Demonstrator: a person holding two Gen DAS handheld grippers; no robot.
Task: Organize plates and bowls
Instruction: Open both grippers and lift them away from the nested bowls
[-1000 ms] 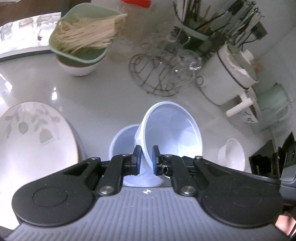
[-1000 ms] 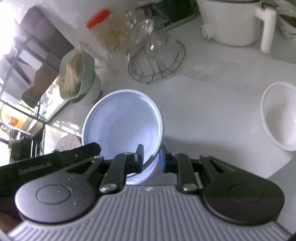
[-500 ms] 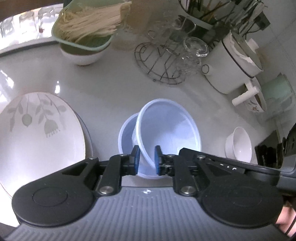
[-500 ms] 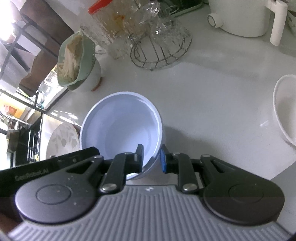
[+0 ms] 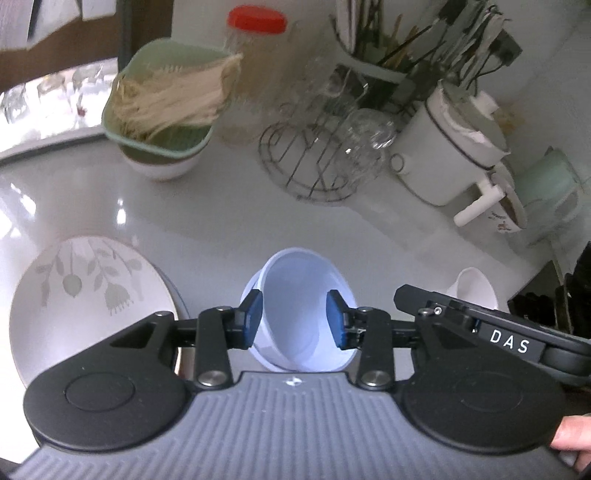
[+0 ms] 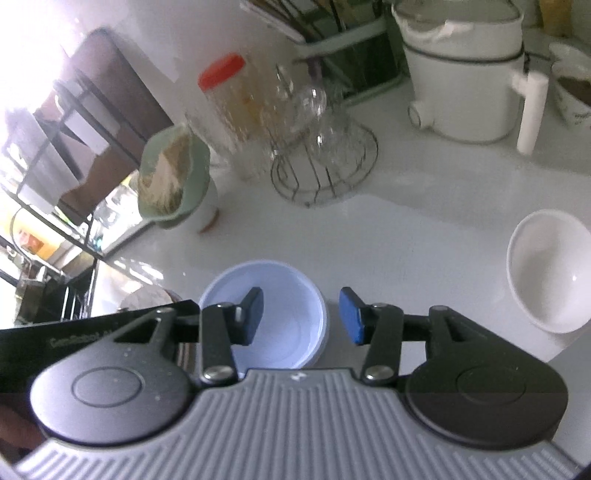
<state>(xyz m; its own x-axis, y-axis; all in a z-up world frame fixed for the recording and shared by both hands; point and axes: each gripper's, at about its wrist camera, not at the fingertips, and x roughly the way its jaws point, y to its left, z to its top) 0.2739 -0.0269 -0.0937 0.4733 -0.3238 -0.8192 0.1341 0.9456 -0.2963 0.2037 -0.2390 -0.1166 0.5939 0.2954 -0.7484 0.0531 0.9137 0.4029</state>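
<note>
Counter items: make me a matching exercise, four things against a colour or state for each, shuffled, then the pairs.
Things:
1. pale blue bowl
2. leaf-patterned plate
3. green basket
4. jar lid

States:
A. red
B. filled with pale noodle-like strands
C. nested in a matching bowl, below open fingers
D. lying on the counter left of the bowls

Pairs: 1-C, 2-D, 3-B, 4-A
</note>
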